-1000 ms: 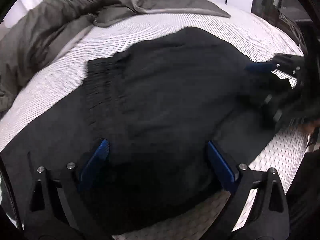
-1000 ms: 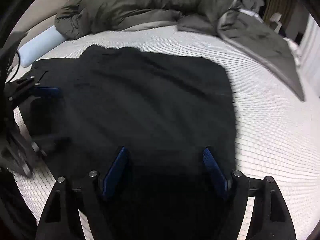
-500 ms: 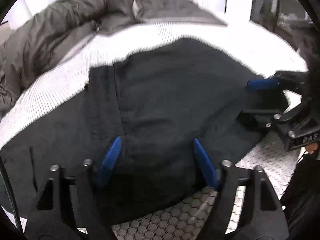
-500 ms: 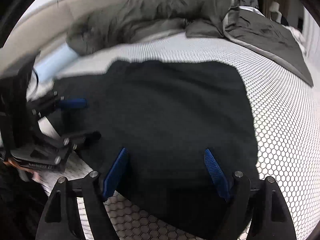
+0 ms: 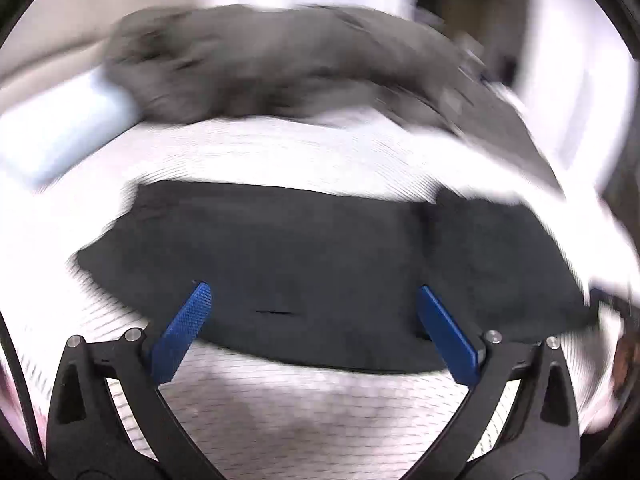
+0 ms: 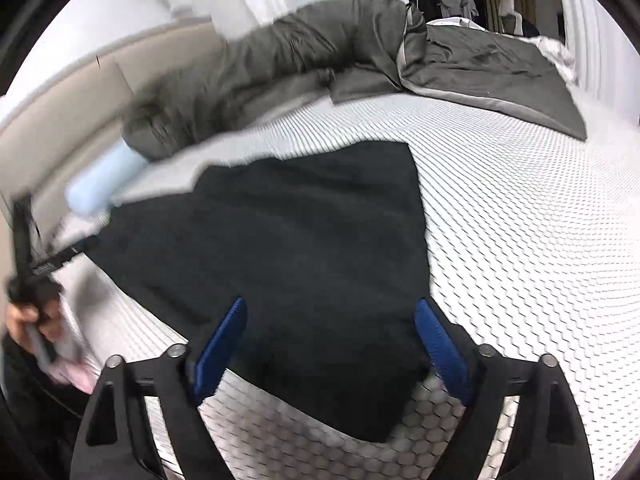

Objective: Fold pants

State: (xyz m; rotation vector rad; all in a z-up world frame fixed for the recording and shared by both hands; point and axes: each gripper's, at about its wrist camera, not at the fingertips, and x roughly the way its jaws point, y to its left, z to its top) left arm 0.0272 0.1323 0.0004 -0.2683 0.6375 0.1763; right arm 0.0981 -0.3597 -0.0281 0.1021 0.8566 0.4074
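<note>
One pair of black pants lies folded into a broad, flat bundle on the white honeycomb-patterned mattress, close to its near edge, with a second layer of the dark cloth showing at the right end in the left wrist view. Both grippers hang just above that near edge and hold nothing: the left gripper has its blue-padded fingers spread wide over the front hem of the pants, and the right gripper is equally wide, its blue pads framing the near corner of the bundle. Seen from the right wrist, a hand grips the handle of the other tool at the mattress's left edge. Behind the pants, a crumpled olive-grey duvet is heaped along the far side of the mattress, with a pale blue pillow beside it near the beige headboard. The left wrist view is heavily motion-blurred.
</note>
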